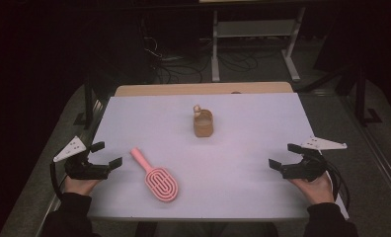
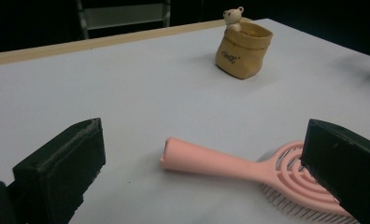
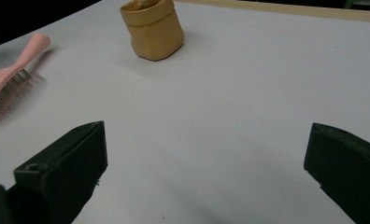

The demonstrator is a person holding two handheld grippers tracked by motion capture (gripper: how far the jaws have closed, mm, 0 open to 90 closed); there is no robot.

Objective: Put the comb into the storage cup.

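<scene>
A pink hairbrush (image 1: 155, 176) lies flat on the white table (image 1: 243, 133), handle toward the far left, bristles down (image 2: 248, 168) (image 3: 8, 74). A small tan paper-like pouch (image 1: 203, 123) with a little bear figure at its rim stands upright near the table's middle (image 2: 243, 49) (image 3: 152, 30). My left gripper (image 1: 107, 155) rests at the left edge, open, with the brush's handle just ahead between its jaws (image 2: 204, 172). At the right edge sits my right gripper (image 1: 286, 156), open with bare table between its jaws (image 3: 206, 177).
A wooden strip (image 1: 203, 89) borders the table's far edge. Beyond it, on the dark floor, stand a metal shelf frame (image 1: 255, 39) and loose cables (image 1: 178, 64). Wide free table surface lies between the pouch and my right gripper.
</scene>
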